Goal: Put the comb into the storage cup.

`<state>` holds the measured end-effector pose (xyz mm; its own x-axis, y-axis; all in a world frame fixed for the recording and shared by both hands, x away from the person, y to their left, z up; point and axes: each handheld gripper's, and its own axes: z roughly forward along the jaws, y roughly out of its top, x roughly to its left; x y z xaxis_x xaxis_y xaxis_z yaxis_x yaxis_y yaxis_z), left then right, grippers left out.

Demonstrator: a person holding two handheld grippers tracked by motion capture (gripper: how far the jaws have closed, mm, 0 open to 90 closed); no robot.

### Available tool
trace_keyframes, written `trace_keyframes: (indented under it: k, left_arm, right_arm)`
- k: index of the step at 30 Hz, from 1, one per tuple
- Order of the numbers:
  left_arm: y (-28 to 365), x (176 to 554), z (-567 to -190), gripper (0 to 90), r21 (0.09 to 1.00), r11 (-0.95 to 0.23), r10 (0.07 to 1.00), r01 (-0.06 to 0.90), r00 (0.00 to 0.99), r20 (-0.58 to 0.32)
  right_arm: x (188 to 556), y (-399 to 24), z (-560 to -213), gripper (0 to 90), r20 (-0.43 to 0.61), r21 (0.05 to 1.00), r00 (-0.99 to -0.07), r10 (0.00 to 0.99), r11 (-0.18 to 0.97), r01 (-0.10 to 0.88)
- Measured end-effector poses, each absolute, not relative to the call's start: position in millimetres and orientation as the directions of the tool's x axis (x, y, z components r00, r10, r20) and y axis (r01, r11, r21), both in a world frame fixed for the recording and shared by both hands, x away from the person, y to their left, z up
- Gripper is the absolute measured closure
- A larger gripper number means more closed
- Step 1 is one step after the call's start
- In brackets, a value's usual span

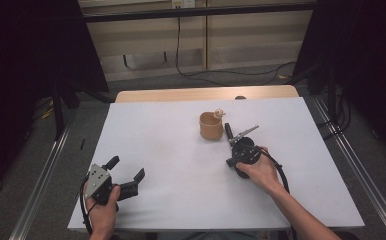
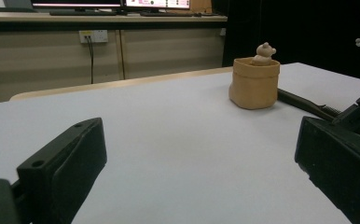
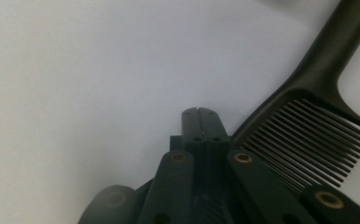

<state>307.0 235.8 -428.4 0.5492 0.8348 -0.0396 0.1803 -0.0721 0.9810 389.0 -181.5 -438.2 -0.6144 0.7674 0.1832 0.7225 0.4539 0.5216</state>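
R gripper (image 3: 199, 112) is seen w/ jaws pressed together, nothing pinched, tips just beside a black plastic comb (image 3: 308, 126) lying on the white table (image 1: 171, 165), near a tan round cup (image 1: 211, 126). L gripper (image 1: 127, 172) is held spread wide.

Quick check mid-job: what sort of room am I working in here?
Probably a lab or office test bench: a bare white table, black curtains at the sides, monitors on a desk and a wall socket behind.
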Motion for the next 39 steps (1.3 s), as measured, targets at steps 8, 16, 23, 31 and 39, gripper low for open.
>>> trace_keyframes:
  k: [8,16,23,31,39]
  left_arm:
    - [235.2,307.2,-428.5,2.4,0.981,-0.072,0.834,0.181,0.551,-0.04]
    - [235.8,306.9,-428.2,2.4,0.981,-0.066,0.834,0.18,0.55,-0.045]
    - [235.4,307.2,-428.2,2.4,0.982,-0.07,0.833,0.178,0.552,-0.041]
    - [235.2,307.4,-428.5,2.4,0.981,-0.071,0.833,0.181,0.552,-0.042]
    - [235.2,307.5,-428.5,2.4,0.981,-0.067,0.83,0.183,0.556,-0.047]
  right_arm:
    - [388.2,-184.2,-438.5,90.0,0.199,0.525,-0.604,0.772,0.436,0.731]
    - [383.9,-184.1,-428.8,79.5,0.224,0.607,-0.631,0.743,0.4,0.686]
    - [382.4,-189.6,-417.8,53.7,0.193,0.673,-0.643,0.741,0.377,0.637]
    - [390.8,-191.3,-415.9,18.2,0.146,0.677,-0.587,0.796,0.353,0.646]
    - [405.1,-193.3,-412.2,8.9,0.095,0.671,-0.555,0.826,0.359,0.649]
